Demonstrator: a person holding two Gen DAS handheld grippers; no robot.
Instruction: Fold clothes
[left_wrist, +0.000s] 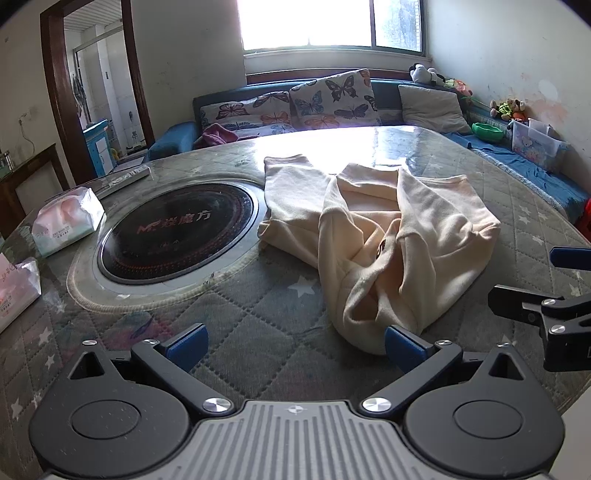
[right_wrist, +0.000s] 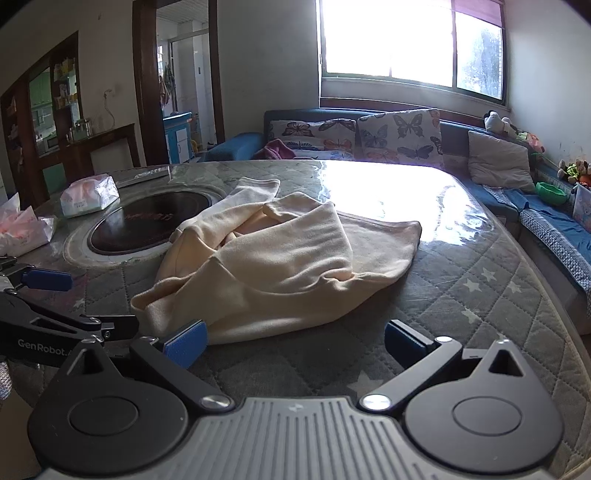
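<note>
A cream sweatshirt (left_wrist: 391, 236) lies crumpled on the quilted grey table cover (left_wrist: 258, 317); it also shows in the right wrist view (right_wrist: 280, 258). My left gripper (left_wrist: 295, 345) is open and empty, just short of the garment's near edge, its right pad next to the cloth. My right gripper (right_wrist: 295, 341) is open and empty, its left pad at the garment's near hem. The right gripper shows at the right edge of the left wrist view (left_wrist: 546, 291), and the left gripper at the left edge of the right wrist view (right_wrist: 55, 295).
A round black induction hob (left_wrist: 177, 232) is set in the table left of the garment. Tissue packs (left_wrist: 66, 221) lie at the far left. A remote (left_wrist: 122, 179) lies behind the hob. A blue sofa with butterfly cushions (left_wrist: 332, 98) stands behind the table.
</note>
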